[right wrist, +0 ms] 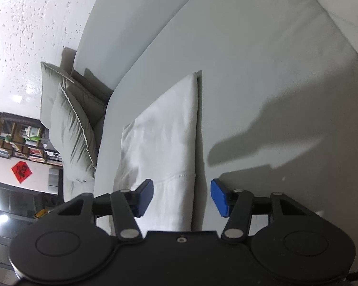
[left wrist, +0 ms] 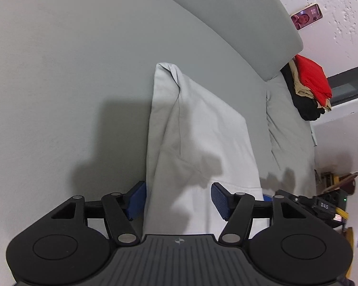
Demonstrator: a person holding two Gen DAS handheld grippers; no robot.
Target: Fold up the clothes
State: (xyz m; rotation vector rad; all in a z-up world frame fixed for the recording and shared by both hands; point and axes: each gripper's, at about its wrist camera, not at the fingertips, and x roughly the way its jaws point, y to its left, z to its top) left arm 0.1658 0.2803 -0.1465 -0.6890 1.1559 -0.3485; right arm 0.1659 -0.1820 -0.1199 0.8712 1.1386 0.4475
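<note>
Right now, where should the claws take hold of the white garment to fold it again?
Grip the near hemmed end of the garment, one claw on each long edge, coming in low from this end. It lies flat as a long strip, so that end can likely be lifted over the far end.

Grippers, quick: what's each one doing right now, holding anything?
Left gripper: open, astride the near end of the white garment, pads not pressing.
Right gripper: open over the garment's edge, holding nothing.

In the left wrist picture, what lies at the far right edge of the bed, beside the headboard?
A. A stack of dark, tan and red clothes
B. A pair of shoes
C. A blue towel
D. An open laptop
A: a stack of clothes, red on top of tan and black, sits just past the grey headboard.
</note>
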